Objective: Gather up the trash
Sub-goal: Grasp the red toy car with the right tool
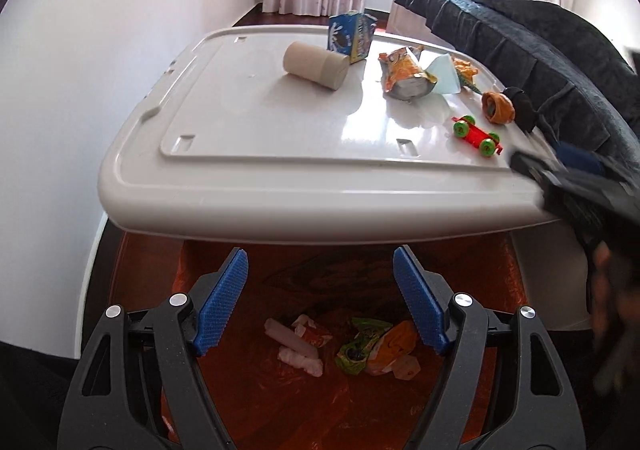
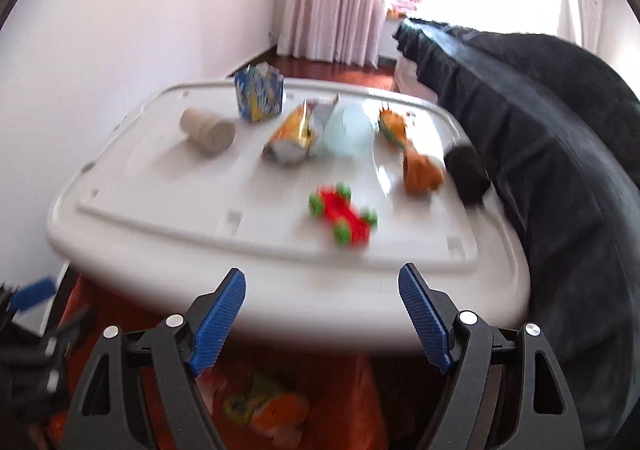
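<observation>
Both grippers, left [image 1: 320, 298] and right [image 2: 322, 314], hover empty with jaws released over the bin [image 1: 248, 402] below the desk [image 1: 256, 153] edge, where wrappers [image 1: 360, 346] lie; the chip bag [image 1: 404, 75] waits beyond the edge

The lid's [image 1: 248, 153] left and near parts lie bare; roll [image 1: 316, 65], carton [image 1: 352, 34], wrappers [image 1: 406, 75] and toy car [image 1: 477, 135] crowd its far and right side; a dark sofa [image 1: 540, 49] walls the right edge; the bin [image 1: 248, 382] below the near rim gapes unblocked.
</observation>
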The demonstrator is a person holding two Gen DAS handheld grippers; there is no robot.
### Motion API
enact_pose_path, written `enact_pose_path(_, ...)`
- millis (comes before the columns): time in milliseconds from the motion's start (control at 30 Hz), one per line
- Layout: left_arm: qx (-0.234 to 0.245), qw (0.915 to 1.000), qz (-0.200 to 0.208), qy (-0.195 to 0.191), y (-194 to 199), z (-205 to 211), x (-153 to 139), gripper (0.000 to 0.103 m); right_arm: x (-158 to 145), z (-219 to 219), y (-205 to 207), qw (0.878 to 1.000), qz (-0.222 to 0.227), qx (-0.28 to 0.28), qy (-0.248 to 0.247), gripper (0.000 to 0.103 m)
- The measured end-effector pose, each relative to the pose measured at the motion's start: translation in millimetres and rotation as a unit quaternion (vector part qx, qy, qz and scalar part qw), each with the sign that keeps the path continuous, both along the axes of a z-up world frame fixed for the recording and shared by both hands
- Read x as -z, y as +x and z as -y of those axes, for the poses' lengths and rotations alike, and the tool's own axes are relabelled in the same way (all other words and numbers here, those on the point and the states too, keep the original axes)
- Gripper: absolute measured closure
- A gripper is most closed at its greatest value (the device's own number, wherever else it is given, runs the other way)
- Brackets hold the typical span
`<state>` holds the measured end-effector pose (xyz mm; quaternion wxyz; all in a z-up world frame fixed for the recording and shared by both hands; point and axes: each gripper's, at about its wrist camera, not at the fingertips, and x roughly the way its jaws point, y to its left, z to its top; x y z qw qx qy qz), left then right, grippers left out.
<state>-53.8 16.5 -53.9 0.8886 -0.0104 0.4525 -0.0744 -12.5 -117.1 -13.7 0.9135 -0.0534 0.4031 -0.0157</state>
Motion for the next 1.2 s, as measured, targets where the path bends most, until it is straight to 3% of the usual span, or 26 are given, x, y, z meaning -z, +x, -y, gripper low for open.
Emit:
enact_pose_path(67, 0.004, 1.0000, 0.004, 0.001, 1.5, 2.0, -2.0, 0.029, 9.8, -0.2, 23.7, 1.000, -0.004, -0.011, -0.026, 0.026)
enact_pose_path(233, 0.008, 0.9998, 0.017, 0.004, 8.8, 6.5, -8.9, 0.029, 37.3, 11.0, 63.5, 0.999, -0.037, -0.025, -0.022, 0.026)
enact_pose_path(500, 0.004, 0.9999, 0.012, -0.008, 19.3, 5.9, -8.0, 0.029, 56.7, 30.7, 87.3, 0.996, -0.065, -0.056, 0.026, 0.026)
enact_pose_path(600, 0.006, 0.9999, 0.008, -0.009, 20.6, 7.7, -5.6, 0.029, 58.2, 35.1, 90.5, 0.994, -0.069, -0.066, 0.051, 0.038)
enact_pose_path(700, 0.009, 0.9999, 0.007, -0.010, 21.2, 9.1, -5.2, 0.029, 58.6, 33.6, 92.5, 0.991, -0.075, -0.074, 0.079, 0.057)
enact_pose_path(867, 0.008, 0.9999, 0.009, -0.011, 20.5, 8.4, -5.4, 0.029, 54.7, 25.9, 88.7, 0.992, -0.073, -0.072, 0.069, 0.066)
enact_pose_path(1200, 0.001, 0.9999, 0.009, -0.014, 23.3, 5.2, -6.9, 0.029, 44.6, 21.7, 81.2, 0.993, -0.053, -0.077, 0.074, 0.066)
